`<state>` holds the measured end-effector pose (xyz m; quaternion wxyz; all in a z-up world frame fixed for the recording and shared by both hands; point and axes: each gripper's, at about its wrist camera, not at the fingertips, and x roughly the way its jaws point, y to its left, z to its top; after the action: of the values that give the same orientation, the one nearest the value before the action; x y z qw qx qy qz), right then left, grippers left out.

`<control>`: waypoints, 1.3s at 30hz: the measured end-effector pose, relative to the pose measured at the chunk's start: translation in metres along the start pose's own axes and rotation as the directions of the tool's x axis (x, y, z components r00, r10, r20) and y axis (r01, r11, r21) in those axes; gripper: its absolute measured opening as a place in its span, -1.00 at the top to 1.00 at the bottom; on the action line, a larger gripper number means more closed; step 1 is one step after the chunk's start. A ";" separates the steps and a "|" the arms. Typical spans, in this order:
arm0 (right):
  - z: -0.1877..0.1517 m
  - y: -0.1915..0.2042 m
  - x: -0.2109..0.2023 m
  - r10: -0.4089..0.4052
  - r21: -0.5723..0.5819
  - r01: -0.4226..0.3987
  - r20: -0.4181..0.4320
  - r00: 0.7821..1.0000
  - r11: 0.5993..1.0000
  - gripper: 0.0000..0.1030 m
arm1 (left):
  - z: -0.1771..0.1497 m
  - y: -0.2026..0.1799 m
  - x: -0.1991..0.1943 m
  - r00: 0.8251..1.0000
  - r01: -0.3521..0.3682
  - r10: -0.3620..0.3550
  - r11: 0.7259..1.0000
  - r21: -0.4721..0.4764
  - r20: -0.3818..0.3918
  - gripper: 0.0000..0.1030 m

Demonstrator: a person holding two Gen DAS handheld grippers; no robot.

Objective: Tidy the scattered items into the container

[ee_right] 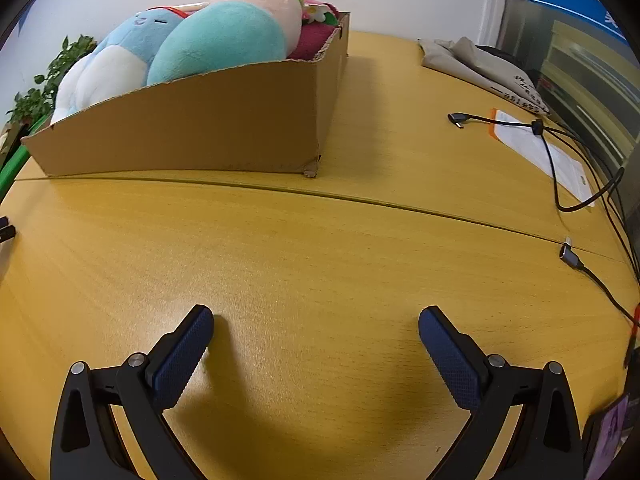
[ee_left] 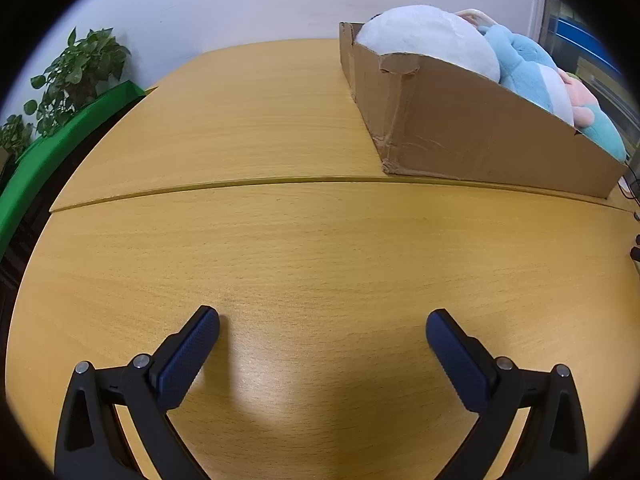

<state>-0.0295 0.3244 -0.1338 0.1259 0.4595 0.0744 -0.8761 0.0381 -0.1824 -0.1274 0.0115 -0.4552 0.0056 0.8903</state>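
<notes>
A cardboard box stands on the wooden table at the far right of the left wrist view and at the far left of the right wrist view. It holds plush toys: a white one, a light blue one, a teal and peach one and a dark red one. My left gripper is open and empty over bare table, well short of the box. My right gripper is open and empty, also short of the box.
A potted plant and a green board stand beyond the table's left edge. At right lie a grey cloth bag, a white card and black cables with plugs.
</notes>
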 end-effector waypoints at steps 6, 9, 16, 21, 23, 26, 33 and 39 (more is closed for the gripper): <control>-0.009 -0.003 -0.004 0.033 -0.048 -0.032 0.031 0.999 0.998 -1.00 | 0.008 0.009 0.005 1.000 -0.009 0.009 1.000 -0.015 0.000 -1.00; -0.011 -0.004 -0.006 0.048 -0.064 -0.046 0.029 0.998 0.997 -1.00 | 0.015 0.014 0.010 1.000 -0.004 0.004 1.000 -0.007 0.000 -1.00; -0.015 -0.015 -0.009 0.068 -0.091 -0.066 0.025 0.997 0.994 -1.00 | 0.020 0.025 0.014 0.999 0.033 -0.033 0.999 0.039 -0.001 -1.00; -0.021 -0.025 -0.013 0.076 -0.104 -0.074 0.023 0.997 0.992 -1.00 | 0.016 0.032 0.012 0.996 0.086 -0.086 0.990 0.113 -0.004 -1.00; -0.022 -0.030 -0.013 0.100 -0.137 -0.097 0.020 0.995 0.986 -1.00 | 0.014 0.037 0.011 0.992 0.129 -0.129 0.976 0.173 -0.011 -1.00; -0.023 -0.038 -0.014 0.142 -0.193 -0.137 0.014 0.990 0.972 -1.00 | 0.010 0.045 0.009 0.984 0.177 -0.177 0.955 0.237 -0.021 -1.00; -0.025 -0.046 -0.013 0.189 -0.255 -0.181 0.007 0.982 0.950 -1.00 | 0.011 0.052 0.011 0.979 0.202 -0.202 0.941 0.272 -0.028 -1.00; -0.027 -0.044 -0.015 0.190 -0.256 -0.181 0.008 0.982 0.950 -1.00 | 0.010 0.051 0.012 0.979 0.202 -0.202 0.941 0.272 -0.027 -1.00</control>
<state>-0.0125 0.3759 -0.1362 0.2666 0.4301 0.1404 -0.8510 0.0217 -0.2334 -0.1312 0.1654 -0.4467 0.0817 0.8754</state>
